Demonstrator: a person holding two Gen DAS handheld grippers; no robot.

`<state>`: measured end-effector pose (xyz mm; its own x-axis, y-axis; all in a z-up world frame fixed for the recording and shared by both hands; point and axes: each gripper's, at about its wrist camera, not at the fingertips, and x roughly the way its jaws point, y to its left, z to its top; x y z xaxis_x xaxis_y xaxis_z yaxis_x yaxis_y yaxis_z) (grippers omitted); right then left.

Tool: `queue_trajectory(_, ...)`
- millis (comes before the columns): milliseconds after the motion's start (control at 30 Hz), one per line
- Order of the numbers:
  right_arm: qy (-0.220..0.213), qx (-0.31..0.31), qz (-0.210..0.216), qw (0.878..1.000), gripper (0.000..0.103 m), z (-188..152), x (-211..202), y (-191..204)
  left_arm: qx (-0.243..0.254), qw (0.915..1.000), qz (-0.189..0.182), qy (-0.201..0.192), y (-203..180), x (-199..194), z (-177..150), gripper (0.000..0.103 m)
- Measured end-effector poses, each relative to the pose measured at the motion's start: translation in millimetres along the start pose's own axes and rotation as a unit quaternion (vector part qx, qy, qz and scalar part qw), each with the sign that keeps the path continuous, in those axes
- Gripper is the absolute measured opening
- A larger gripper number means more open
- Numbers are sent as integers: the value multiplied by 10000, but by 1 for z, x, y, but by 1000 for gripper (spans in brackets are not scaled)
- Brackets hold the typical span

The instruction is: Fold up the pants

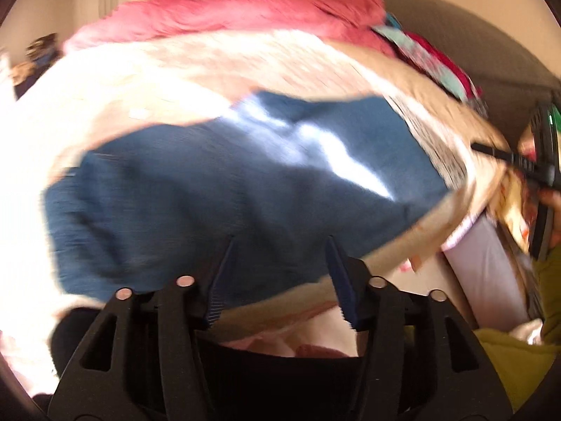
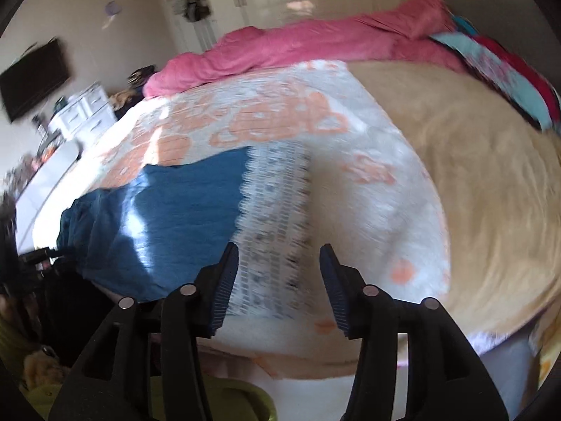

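One pair of blue pants (image 1: 217,189) lies folded into a wide slab on the bed (image 2: 473,193), near the front edge. In the left wrist view its long axis runs side to side, w/ the left end lower and the right end higher; sunlit patches cross the upper right part. In the right wrist view the pants (image 2: 168,217) sit left of centre, long axis running from the near left edge back toward the bed's middle. Which end is the waistband: can't tell, frames are blurred.

Left tool (image 1: 280,245): jaws apart, nothing pinched, tips hanging over the near edge of the pants w/ no cloth between the pads. Right tool (image 2: 278,249): jaws also apart and empty, over the white and orange patterned bedspread (image 2: 280,122) just right of the pants, not touching them.

Under the pants, that bedspread covers the bed; a tan blanket (image 2: 491,210) lies on the right part. A pink duvet (image 2: 315,45) is bunched along the far side. Beyond: a dark TV (image 2: 35,77) on the wall at left, a white dresser (image 2: 84,108) below it.
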<state>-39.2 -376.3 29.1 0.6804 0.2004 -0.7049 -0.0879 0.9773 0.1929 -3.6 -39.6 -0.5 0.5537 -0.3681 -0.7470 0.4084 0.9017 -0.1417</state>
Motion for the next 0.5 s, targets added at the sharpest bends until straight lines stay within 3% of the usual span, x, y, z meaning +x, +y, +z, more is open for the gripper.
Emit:
queue_trajectory(133,59,-841,21,9964,48,4,27,44,-769,9951,580,-209,47,-25,-3,62)
queue_trajectory(267,400,-1041,52,9937,54,2,57,59,-1706,9826,686,-255,92,-34,-11,69)
queue_trajectory(333,569,-1053,-11,9928,54,-3,66,59,-1934,9784,687,-230,104,-31,-13,80)
queue_trajectory(467,703,-901,-21,9935,58,-12,75,50,-2434,9647,1001,-22,120,-12,-9,83)
queue_trajectory(500,700,-908,-12,9934,61,-14,76,50,-2499,9621,1092,-59,120,-7,-8,79)
